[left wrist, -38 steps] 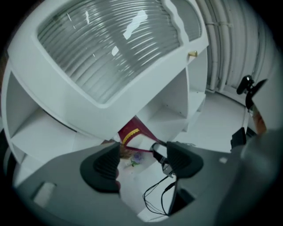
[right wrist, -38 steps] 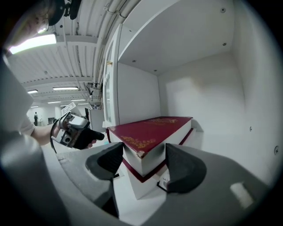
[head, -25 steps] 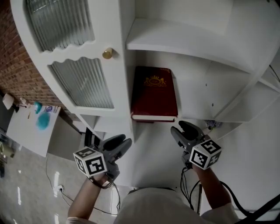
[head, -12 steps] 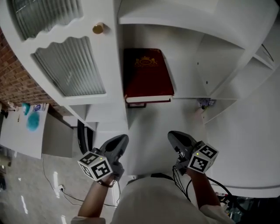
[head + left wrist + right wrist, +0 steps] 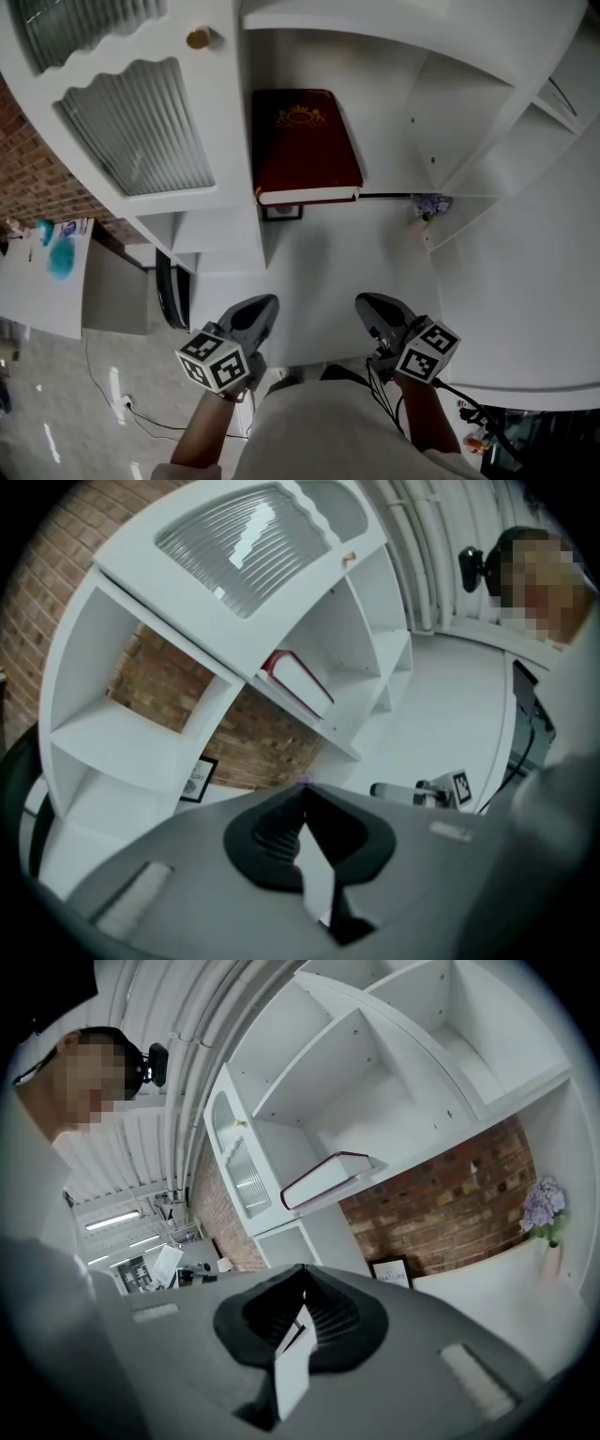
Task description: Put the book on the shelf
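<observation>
A dark red book with a gold crest lies flat on a board of the white shelf unit, its white page edge facing me. The same book shows small in the left gripper view and in the right gripper view. My left gripper hangs low and left of centre, well short of the book, shut with nothing in it. My right gripper is level with it on the right, also shut and empty. Both sets of jaws meet tip to tip in their own views.
A ribbed glass cabinet door with a brass knob stands left of the book. A small purple flower vase sits on the white counter to the right. A framed picture leans under the book's board.
Both grippers have drawn back from the shelf and dropped lower in the head view, and their jaws have closed. The book stays put on its board.
</observation>
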{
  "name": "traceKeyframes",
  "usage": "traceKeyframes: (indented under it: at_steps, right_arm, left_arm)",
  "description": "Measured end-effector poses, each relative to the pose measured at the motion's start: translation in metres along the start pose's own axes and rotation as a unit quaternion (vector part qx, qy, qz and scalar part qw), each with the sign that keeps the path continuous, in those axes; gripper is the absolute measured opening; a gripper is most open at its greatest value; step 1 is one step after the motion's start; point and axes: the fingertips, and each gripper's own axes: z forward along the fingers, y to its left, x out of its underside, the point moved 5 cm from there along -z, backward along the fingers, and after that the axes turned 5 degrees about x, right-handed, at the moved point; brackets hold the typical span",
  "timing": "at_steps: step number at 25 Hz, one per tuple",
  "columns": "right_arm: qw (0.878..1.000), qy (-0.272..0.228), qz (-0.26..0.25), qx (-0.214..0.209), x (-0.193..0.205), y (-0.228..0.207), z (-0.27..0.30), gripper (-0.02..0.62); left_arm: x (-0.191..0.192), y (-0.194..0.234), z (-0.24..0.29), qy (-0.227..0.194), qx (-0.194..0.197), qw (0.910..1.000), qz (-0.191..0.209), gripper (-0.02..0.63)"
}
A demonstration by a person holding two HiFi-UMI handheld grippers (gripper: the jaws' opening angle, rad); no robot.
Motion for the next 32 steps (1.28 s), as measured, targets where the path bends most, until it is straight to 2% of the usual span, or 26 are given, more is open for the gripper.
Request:
traceKeyframes:
  at_steps: [9, 14, 21, 26, 32]
  right_arm:
    - [0.999, 0.010, -0.041, -0.027, 0.003, -0.013, -0.036, 0.003]
    - [0.997, 0.025, -0.057, -0.044, 0.007, -0.028, -0.071, 0.003]
    - [0.997, 0.041, -0.050, -0.050, 0.029, -0.055, -0.122, 0.003]
    - [0.995, 0.053, -0.042, -0.079, 0.047, -0.058, -0.143, 0.002]
    - [0.991, 0.056, -0.058, -0.108, 0.057, -0.049, -0.148, 0.002]
  left_arm:
    - [0.026, -0.038, 0.009, -0.025, -0.047, 0.9986, -0.009, 0.008]
    - [0.045, -0.066, 0.019, -0.020, -0.079, 0.9965, 0.016, 0.008]
    - [0.080, -0.111, 0.026, -0.014, -0.115, 0.9926, 0.037, 0.008]
    - [0.110, -0.139, 0.024, -0.019, -0.130, 0.9911, 0.025, 0.008]
    - [0.129, -0.158, 0.013, -0.004, -0.153, 0.9868, 0.053, 0.008]
